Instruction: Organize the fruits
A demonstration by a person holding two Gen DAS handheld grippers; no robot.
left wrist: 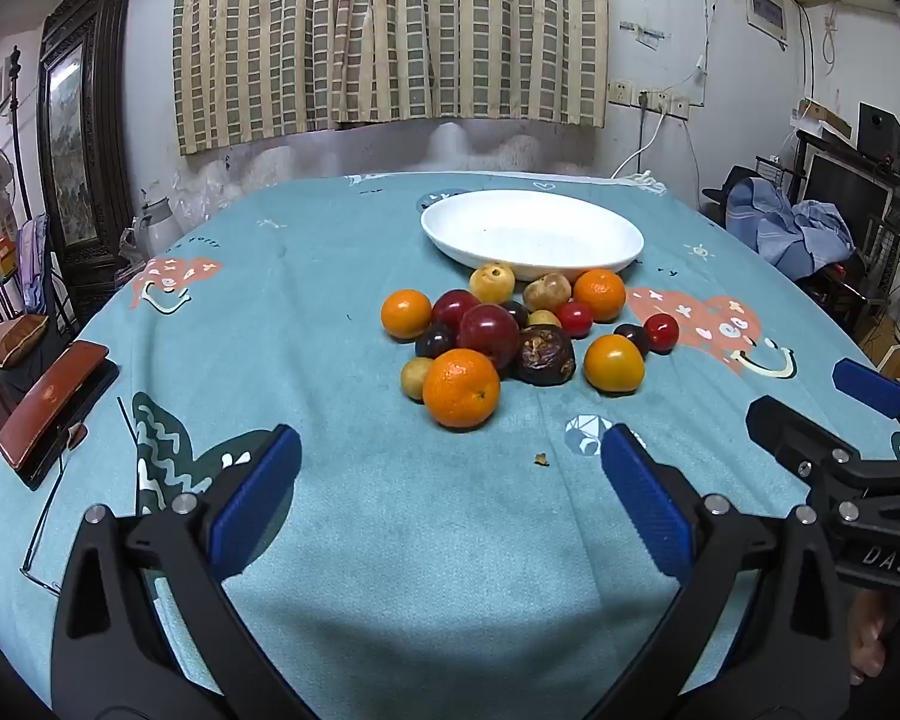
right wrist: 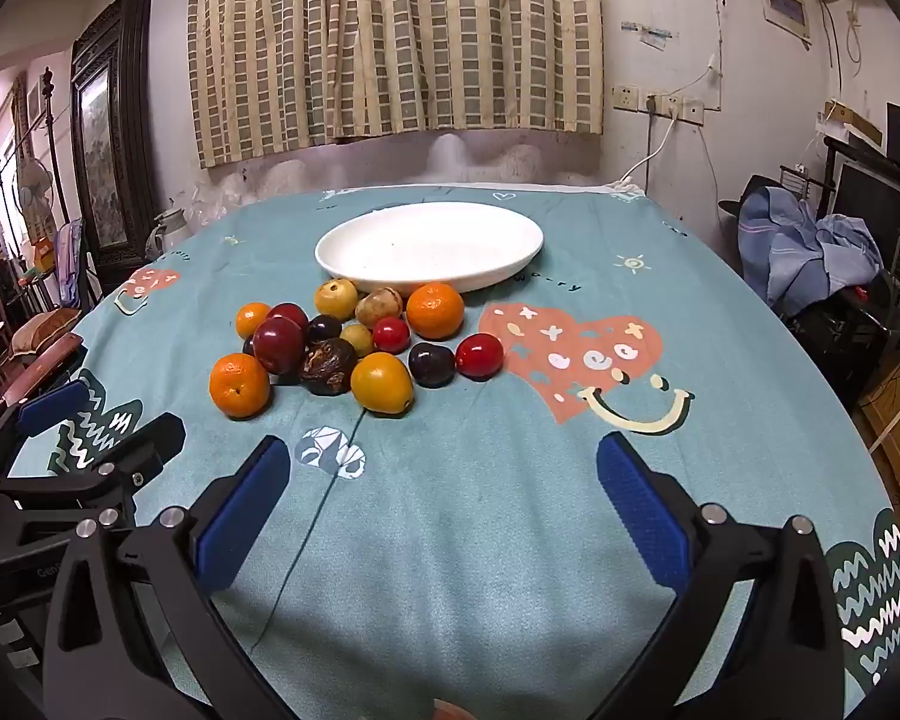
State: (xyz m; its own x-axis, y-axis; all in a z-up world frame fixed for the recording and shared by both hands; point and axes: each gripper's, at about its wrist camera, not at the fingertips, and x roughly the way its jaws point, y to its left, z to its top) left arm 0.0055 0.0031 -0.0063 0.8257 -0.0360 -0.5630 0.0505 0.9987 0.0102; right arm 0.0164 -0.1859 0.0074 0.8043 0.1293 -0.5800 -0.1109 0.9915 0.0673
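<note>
Looking left to right, we see the left claw [left wrist: 450,456] gaping wide and holding nothing over the teal-clothed surface [left wrist: 390,540]. The pile of fruits [left wrist: 510,336] sits at the frame's center, with the nearest orange [left wrist: 461,387] foremost and the white dish [left wrist: 532,234] just behind. Our right claw [right wrist: 444,468] is likewise spread and carries nothing.

The left gripper [left wrist: 450,468] hovers level, jaws spread wide and empty. The right gripper [right wrist: 444,480] sits beside it, likewise agape.
</note>
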